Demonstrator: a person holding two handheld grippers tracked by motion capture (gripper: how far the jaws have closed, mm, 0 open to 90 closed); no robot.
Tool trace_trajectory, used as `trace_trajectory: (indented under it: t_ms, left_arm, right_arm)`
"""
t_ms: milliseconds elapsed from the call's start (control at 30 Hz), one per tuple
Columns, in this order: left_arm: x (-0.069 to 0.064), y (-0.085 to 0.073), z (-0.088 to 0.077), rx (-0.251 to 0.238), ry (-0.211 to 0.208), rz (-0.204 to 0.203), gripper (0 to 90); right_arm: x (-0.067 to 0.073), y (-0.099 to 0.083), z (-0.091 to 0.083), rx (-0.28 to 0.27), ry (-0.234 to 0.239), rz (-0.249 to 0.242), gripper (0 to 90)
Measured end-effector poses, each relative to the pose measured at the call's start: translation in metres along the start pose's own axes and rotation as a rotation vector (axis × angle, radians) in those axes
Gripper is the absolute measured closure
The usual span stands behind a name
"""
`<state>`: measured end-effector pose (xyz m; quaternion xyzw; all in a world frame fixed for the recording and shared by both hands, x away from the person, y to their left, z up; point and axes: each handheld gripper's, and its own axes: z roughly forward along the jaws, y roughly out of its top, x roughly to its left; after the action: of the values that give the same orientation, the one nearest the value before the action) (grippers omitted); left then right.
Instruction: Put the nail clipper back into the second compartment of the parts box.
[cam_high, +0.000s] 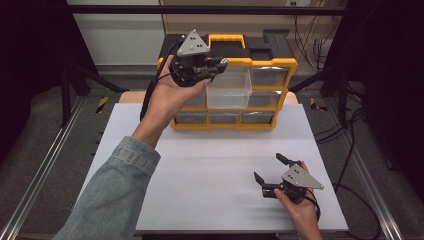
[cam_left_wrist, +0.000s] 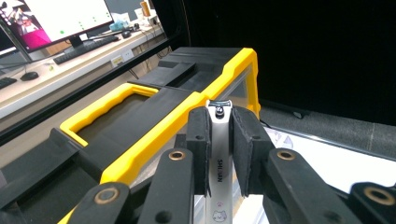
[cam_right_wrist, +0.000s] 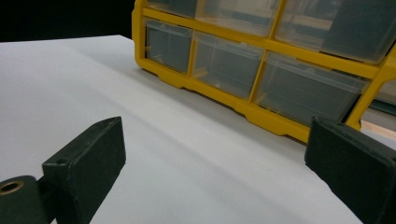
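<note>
Item: nail clipper (cam_left_wrist: 219, 154), steel, held in the left gripper (cam_high: 216, 65), whose pads (cam_left_wrist: 200, 140) are clamped on its flat sides. Long axis: runs straight out along the jaws, with the riveted head end just past the pad tips and the tail back between the jaw arms. Position: raised over the top front edge of the yellow organiser (cam_high: 280, 62), beside the one clear drawer (cam_high: 229, 90) that stands pulled out in the upper rows. Key relation: the open drawer lies just below and slightly to the right of the clipper's tip in the high view, so dropping it in would likely call for a short carry that way and a tilt downward; the left hand is by far the nearer. Right gripper (cam_high: 266, 170): jaws spread wide with nothing between them, low over the white table (cam_high: 210, 165), well apart from the organiser and pointing toward its bottom row of shut drawers (cam_right_wrist: 308, 91).
</note>
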<state>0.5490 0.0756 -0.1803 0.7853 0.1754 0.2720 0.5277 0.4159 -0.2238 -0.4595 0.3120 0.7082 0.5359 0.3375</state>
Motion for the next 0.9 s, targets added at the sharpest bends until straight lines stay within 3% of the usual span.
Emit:
trace_trajectory:
  t_ms: [733, 900]
  left_arm:
    - [-0.005, 0.000, 0.012, -0.032, 0.033, 0.006, 76.7]
    - [-0.003, -0.004, 0.016, -0.032, 0.032, -0.011, 76.7]
  right_arm:
    - [0.001, 0.000, 0.000, 0.004, 0.004, -0.011, 5.6]
    - [0.000, 0.000, 0.000, 0.004, 0.003, -0.008, 5.6]
